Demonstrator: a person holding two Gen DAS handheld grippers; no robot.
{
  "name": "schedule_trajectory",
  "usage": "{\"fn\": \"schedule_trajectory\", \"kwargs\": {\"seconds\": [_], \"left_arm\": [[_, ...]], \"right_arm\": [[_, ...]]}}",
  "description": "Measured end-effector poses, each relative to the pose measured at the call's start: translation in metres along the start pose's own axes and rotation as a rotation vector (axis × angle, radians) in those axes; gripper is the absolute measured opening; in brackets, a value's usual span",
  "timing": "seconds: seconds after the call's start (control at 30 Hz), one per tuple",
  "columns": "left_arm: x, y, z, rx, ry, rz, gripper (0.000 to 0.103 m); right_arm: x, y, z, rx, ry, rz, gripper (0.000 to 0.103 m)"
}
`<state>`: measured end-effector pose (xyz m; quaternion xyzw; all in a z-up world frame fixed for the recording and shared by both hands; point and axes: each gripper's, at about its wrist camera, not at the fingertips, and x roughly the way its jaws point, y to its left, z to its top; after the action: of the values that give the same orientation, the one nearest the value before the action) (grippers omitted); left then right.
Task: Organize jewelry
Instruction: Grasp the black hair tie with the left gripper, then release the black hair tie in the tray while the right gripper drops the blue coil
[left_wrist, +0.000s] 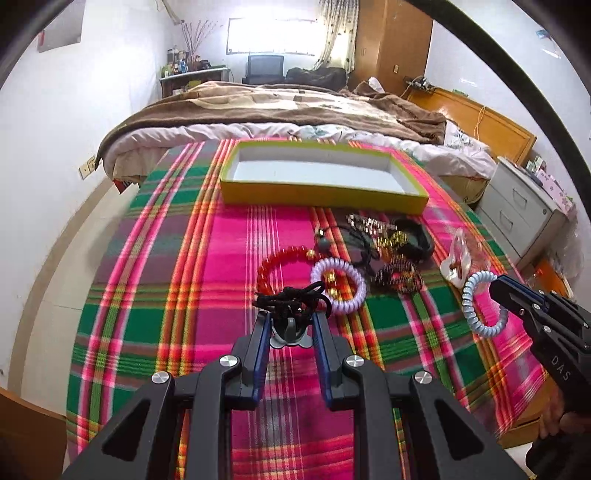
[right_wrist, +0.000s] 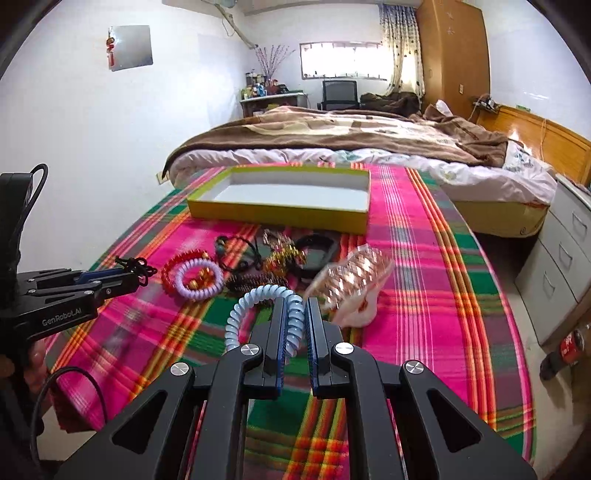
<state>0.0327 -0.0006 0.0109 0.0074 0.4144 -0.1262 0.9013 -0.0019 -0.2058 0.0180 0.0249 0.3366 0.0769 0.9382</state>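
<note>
My left gripper (left_wrist: 290, 317) is shut on a black cord necklace with a grey pendant (left_wrist: 291, 301), held above the plaid cloth; it also shows in the right wrist view (right_wrist: 135, 271). My right gripper (right_wrist: 295, 306) is shut on a pale blue coil bracelet (right_wrist: 258, 306), also seen in the left wrist view (left_wrist: 476, 299). An empty yellow-green box (left_wrist: 321, 192) (right_wrist: 280, 216) lies at the far end of the cloth. Between lie a red bead bracelet (left_wrist: 280, 262), a lilac coil bracelet (left_wrist: 340, 284) and a dark pile of jewelry (left_wrist: 388, 240).
A clear plastic bag with a pinkish bracelet (right_wrist: 351, 284) lies just right of my right gripper. The plaid cloth (left_wrist: 229, 258) covers a table. A bed (left_wrist: 277, 107) stands behind it, grey drawers (right_wrist: 565, 258) to the right, a cola bottle (right_wrist: 565, 349) on the floor.
</note>
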Motion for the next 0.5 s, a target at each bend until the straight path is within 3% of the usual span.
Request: {"fn": "schedule_trajectory", "kwargs": {"seconds": [0.23,0.5], "left_arm": [[-0.008,0.005,0.031,0.0,-0.045,0.003,0.023],[0.008,0.009,0.08,-0.008,-0.068,-0.002,0.023]], "right_arm": [[0.002,-0.001,0.034,-0.01,-0.041,-0.01,0.01],[0.031,-0.015,0.083,0.001,-0.05,-0.038,0.01]]}}
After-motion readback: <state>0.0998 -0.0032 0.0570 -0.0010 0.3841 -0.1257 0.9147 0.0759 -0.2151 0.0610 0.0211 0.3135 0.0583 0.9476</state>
